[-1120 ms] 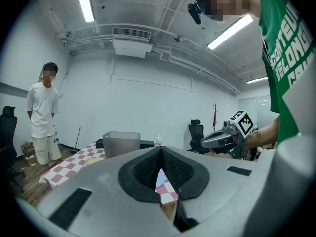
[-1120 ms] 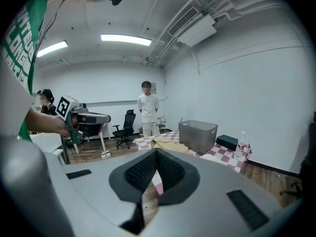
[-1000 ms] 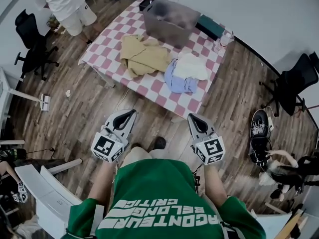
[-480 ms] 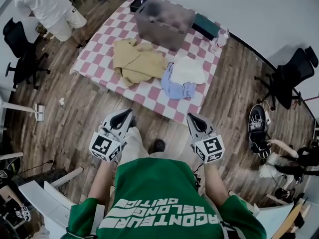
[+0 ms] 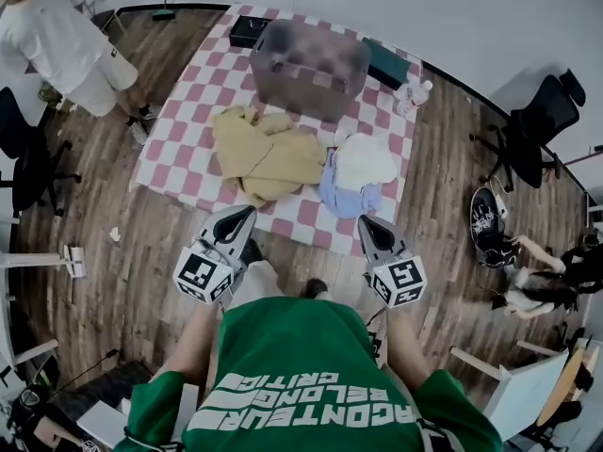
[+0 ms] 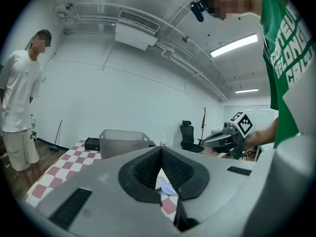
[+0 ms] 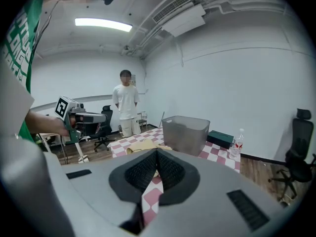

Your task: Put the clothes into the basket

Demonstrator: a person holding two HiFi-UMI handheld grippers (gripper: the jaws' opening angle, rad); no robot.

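Observation:
On the red-and-white checked table lie a tan garment, a white garment and a pale blue one under it. A grey translucent basket stands at the table's far side. My left gripper and right gripper hover just short of the table's near edge, both shut with nothing in them. In the left gripper view the right gripper shows at the right; in the right gripper view the left gripper shows at the left.
A person in white stands by the table's far left corner. A dark box, a green box and a water bottle sit near the basket. Office chairs and shoes lie to the right.
Both grippers have come forward to the table's near edge, still shut and empty. The table and clothes now lie closer below me.

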